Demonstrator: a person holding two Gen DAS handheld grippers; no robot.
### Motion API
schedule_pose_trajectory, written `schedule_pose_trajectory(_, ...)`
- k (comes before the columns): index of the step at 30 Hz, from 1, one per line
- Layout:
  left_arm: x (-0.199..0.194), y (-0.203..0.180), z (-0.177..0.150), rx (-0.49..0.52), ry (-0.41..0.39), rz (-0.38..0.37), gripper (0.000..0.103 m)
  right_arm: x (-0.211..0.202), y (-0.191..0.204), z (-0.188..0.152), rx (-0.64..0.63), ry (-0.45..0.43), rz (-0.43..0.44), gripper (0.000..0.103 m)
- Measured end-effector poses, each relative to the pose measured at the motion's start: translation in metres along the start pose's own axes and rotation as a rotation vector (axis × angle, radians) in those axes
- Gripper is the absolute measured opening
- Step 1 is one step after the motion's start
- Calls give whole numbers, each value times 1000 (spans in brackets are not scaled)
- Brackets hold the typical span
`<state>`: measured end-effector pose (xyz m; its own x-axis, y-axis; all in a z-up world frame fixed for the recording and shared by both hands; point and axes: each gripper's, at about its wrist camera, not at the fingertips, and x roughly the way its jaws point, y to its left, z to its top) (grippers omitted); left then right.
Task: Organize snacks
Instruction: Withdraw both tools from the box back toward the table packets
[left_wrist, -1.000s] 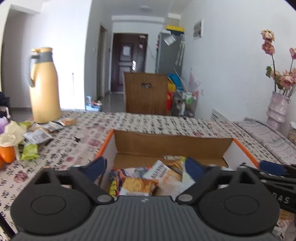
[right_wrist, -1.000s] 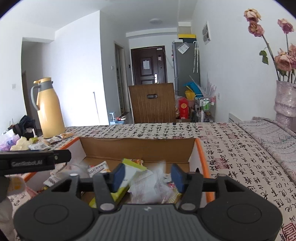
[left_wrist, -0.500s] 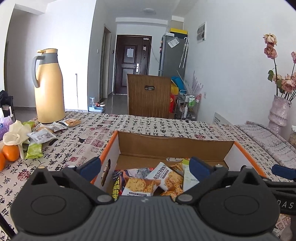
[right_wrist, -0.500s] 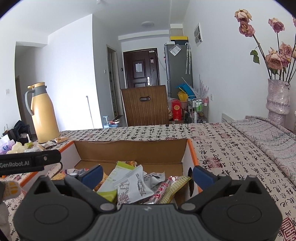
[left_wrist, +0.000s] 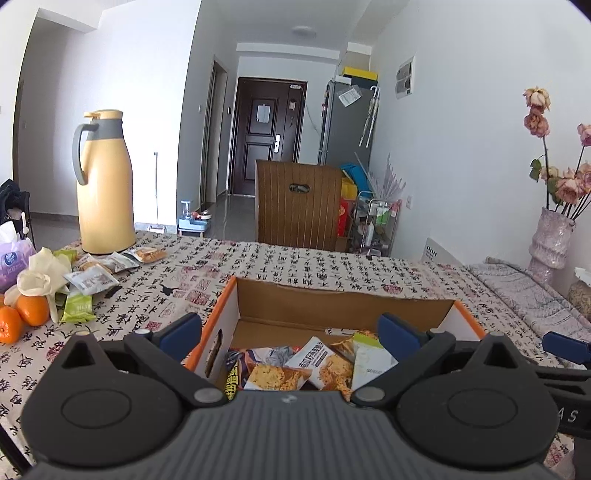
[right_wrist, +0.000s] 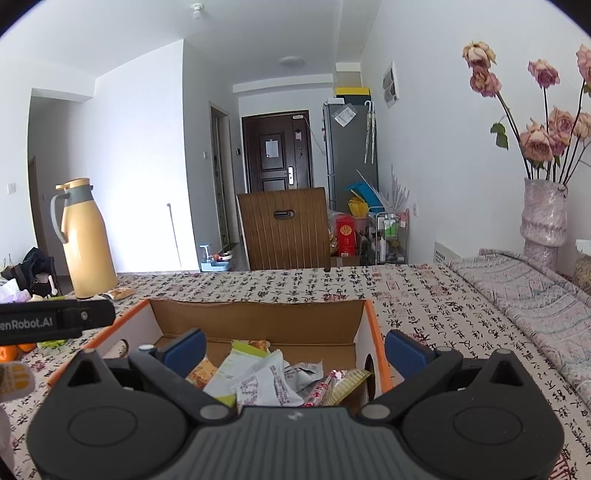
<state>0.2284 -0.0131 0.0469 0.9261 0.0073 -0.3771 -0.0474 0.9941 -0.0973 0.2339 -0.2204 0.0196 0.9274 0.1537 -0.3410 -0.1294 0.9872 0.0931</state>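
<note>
An open cardboard box (left_wrist: 343, 299) (right_wrist: 258, 317) with an orange rim sits on the patterned tablecloth in front of both grippers. Several snack packets (left_wrist: 317, 365) (right_wrist: 266, 380) lie loose inside it. My left gripper (left_wrist: 290, 332) hovers over the box's near left part, open, with nothing between its blue pads (left_wrist: 183, 330). My right gripper (right_wrist: 295, 349) hovers over the near right part, open wide and holding nothing. More loose snack packets (left_wrist: 92, 280) lie on the table to the left, near the thermos.
A tall yellow thermos (left_wrist: 105, 184) (right_wrist: 86, 240) stands at the back left. Oranges (left_wrist: 22, 317) and a white bag lie at the left edge. A vase of flowers (right_wrist: 543, 221) stands at the right. A wooden chair (left_wrist: 299, 206) is behind the table.
The right gripper's jaws went from half closed around a white packet to wide open, and the packet now lies in the box. The left gripper opened slightly wider and rose a little.
</note>
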Motion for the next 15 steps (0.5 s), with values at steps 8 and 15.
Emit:
schedule_pose_trajectory(8,-34,2,-4,-13,-16,-14,103,-35,7,0,-14,-19,4,103)
schedule_pose_trajectory(15,-63,8,-14,-11,-18,-12,103,-65,10,-9,-19,-14,7,103)
